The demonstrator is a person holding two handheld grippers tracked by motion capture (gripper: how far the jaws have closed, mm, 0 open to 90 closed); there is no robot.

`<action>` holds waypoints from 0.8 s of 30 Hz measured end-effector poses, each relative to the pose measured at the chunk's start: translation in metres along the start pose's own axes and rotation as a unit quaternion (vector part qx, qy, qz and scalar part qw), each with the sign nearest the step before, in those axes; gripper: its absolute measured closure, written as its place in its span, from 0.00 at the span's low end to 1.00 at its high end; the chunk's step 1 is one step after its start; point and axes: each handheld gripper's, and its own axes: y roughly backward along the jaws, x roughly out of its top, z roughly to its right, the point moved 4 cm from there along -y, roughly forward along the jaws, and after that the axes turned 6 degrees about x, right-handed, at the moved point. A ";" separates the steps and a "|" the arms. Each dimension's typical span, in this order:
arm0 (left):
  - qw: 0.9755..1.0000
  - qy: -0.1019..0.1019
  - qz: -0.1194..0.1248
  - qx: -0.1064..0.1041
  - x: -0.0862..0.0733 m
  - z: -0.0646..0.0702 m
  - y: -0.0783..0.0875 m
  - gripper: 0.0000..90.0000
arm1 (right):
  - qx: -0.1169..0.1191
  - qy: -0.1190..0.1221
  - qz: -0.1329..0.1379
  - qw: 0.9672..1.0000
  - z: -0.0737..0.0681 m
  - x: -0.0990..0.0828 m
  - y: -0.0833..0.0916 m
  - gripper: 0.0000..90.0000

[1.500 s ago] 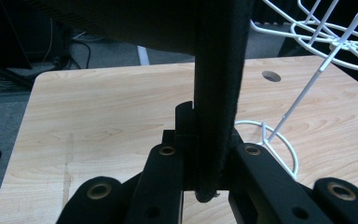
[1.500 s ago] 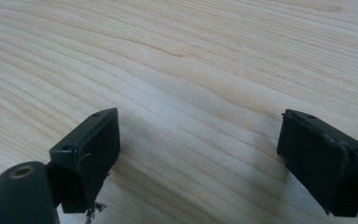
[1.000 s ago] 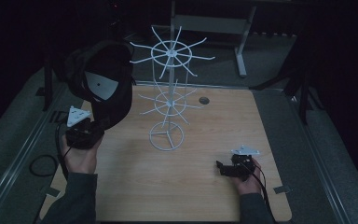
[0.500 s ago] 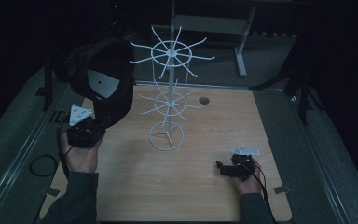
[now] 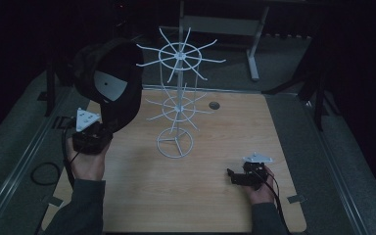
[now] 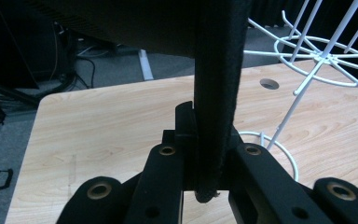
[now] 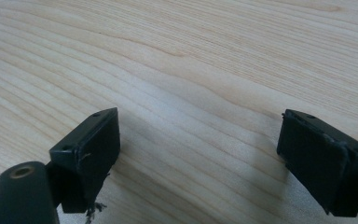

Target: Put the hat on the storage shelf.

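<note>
Little had shifted since the earlier frames: my left claw [image 5: 92, 139] had kept its hold and carried the black cap [image 5: 108, 88] only slightly, while the right one had stayed put. From the left claw outward, its jaws were clenched on a narrow fold of the cap's edge, which ran straight up between them in the left gripper view [image 6: 214, 93]. Above that grip the cap hung raised over the far left of the bench [image 5: 215, 205], its pale inner label turned toward me, just left of the white wire rack [image 5: 177, 98] and apart from its upper arms.

I judged the cap light and soft. The cloth would sag and swing, so a pinch at the stiffer rim or brim seemed the best hold, and the crown would need to be eased over an arm tip rather than pushed. The rack looked springy and easy to tip.

My right claw [image 5: 242, 177] rested near the right edge of the bench, jaws spread wide and empty over bare wood [image 7: 191, 60].
</note>
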 end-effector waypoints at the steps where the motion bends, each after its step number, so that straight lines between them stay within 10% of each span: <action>1: 1.000 -0.002 0.000 0.001 0.000 0.001 0.000 0.96 | 0.000 0.000 0.000 1.000 0.000 0.000 0.000 0.14; 24: 0.999 -0.028 0.008 0.021 0.002 0.009 0.001 0.96 | 0.000 0.000 0.000 1.000 0.000 0.000 0.000 0.14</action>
